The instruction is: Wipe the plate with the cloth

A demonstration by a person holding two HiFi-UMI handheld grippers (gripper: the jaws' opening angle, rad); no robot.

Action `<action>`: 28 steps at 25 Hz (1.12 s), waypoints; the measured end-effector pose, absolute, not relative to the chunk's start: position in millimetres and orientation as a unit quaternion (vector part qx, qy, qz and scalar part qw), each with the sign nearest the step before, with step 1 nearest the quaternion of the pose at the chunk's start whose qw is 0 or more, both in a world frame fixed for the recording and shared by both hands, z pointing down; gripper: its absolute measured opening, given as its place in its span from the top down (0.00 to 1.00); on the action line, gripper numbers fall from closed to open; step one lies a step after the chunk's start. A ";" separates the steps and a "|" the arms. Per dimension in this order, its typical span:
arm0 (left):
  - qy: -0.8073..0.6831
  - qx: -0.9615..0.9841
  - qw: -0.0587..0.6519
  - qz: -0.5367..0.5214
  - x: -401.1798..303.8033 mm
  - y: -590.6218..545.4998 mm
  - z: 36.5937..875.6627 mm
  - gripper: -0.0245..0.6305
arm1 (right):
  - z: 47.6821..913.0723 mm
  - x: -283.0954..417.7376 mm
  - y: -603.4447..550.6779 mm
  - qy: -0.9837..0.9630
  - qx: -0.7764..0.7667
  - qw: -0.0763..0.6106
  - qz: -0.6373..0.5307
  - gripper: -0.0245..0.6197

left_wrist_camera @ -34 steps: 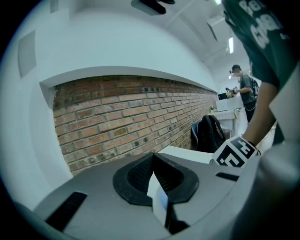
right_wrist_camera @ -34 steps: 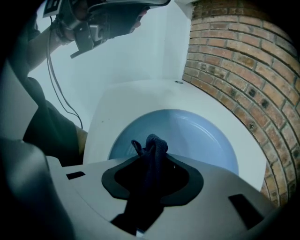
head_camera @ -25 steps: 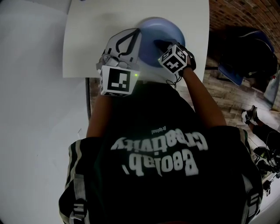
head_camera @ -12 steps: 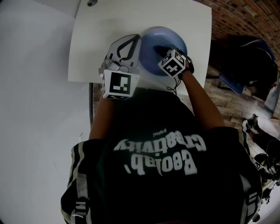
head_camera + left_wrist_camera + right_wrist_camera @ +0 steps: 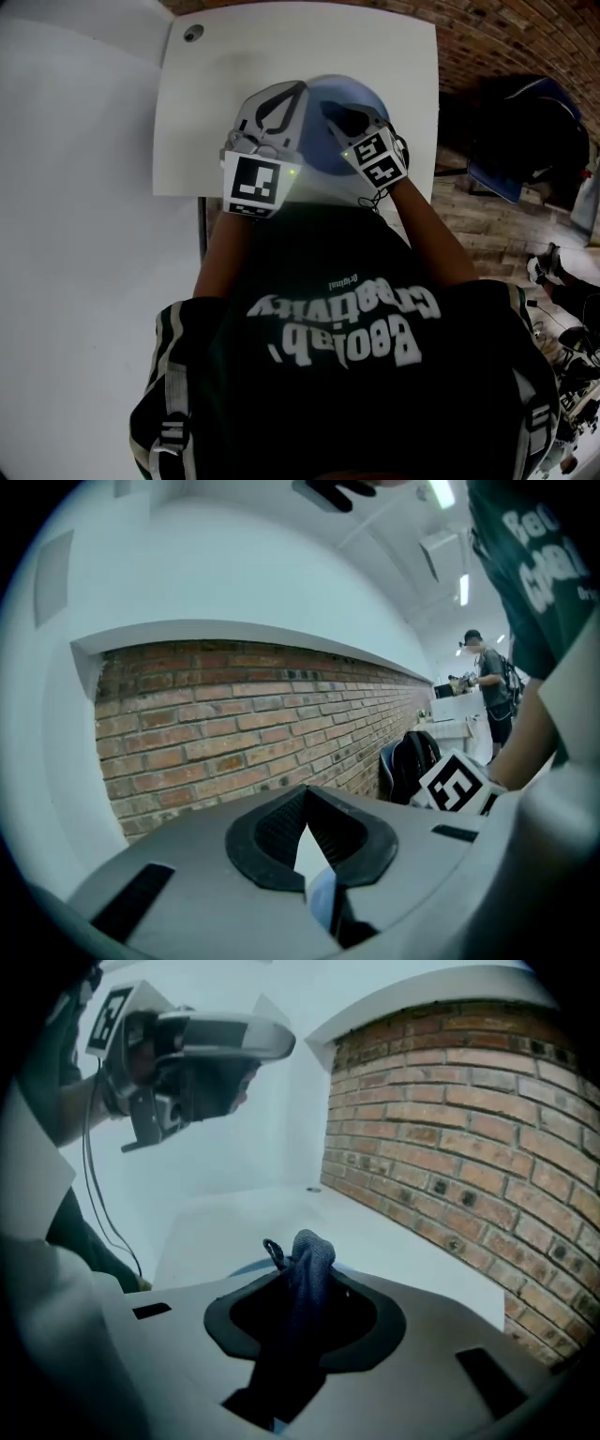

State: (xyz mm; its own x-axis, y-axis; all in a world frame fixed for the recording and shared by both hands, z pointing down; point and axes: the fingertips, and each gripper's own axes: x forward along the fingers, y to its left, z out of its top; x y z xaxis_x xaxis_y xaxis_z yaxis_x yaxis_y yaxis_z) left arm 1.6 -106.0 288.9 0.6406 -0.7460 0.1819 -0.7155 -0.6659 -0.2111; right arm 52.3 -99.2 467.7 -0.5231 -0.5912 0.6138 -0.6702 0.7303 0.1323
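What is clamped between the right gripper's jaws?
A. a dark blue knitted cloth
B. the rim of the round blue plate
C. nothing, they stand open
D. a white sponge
A: in the right gripper view, the right gripper has its jaws closed on the dark blue knitted cloth, whose bunched end sticks out past them.

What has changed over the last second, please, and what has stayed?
The right gripper rubbed the cloth a little leftward across the plate, then back. Nothing was taken or released: its jaws stay shut on the cloth, and those of the left gripper on the plate's rim.
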 end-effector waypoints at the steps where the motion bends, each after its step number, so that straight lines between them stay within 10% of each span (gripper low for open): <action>1: 0.405 -0.903 0.063 -0.125 2.5 -107.3 285.1 0.96 | 456.0 53.6 -100.0 -0.874 0.369 0.310 0.059 0.81; 16: 0.402 -0.903 0.102 -0.115 14.5 -99.0 258.2 0.96 | 323.2 79.4 -90.6 -0.885 0.448 0.128 0.007 0.81; 28: 0.381 -0.912 0.104 -0.114 19.1 -92.4 263.1 0.96 | 302.5 75.5 -74.8 -0.872 0.468 0.128 -0.065 0.81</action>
